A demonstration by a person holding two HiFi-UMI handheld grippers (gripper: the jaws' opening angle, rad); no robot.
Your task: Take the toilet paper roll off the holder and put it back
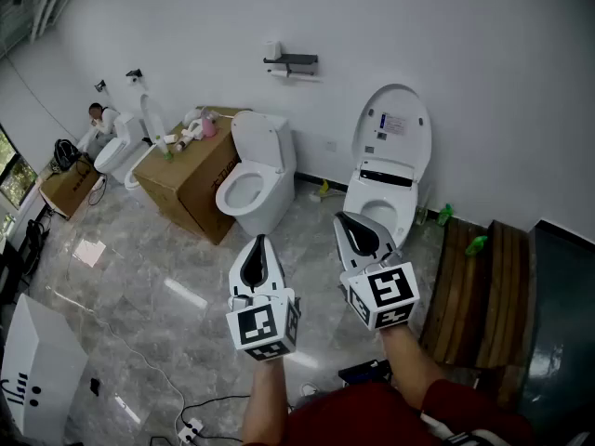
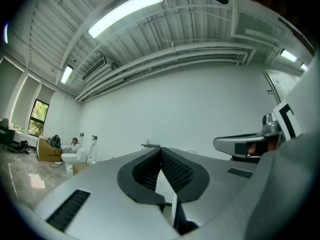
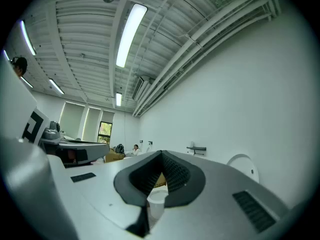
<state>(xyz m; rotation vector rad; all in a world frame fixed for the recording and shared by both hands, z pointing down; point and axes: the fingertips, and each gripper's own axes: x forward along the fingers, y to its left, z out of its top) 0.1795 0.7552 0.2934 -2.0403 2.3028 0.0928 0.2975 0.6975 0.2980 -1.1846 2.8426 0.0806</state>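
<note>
I read both tongs as fully closed and empty: the left tongs (image 1: 260,242) and right tongs (image 1: 342,221) are held level, side by side. The toilet paper roll (image 1: 272,51) shows only as a small white shape on the wall holder (image 1: 297,62), well ahead of and above the tips, and I cannot resolve how it is seated. Arriving with the jaws closed could knock the roll down, and an overtight grip could crush it. Two toilets narrow the approach: one toilet (image 1: 253,182) ahead of the left tongs, a second toilet (image 1: 386,170) ahead of the right. A cardboard box (image 1: 191,179) stands further left. Floor cables (image 1: 191,421) behind the left tongs are a trip risk.
</note>
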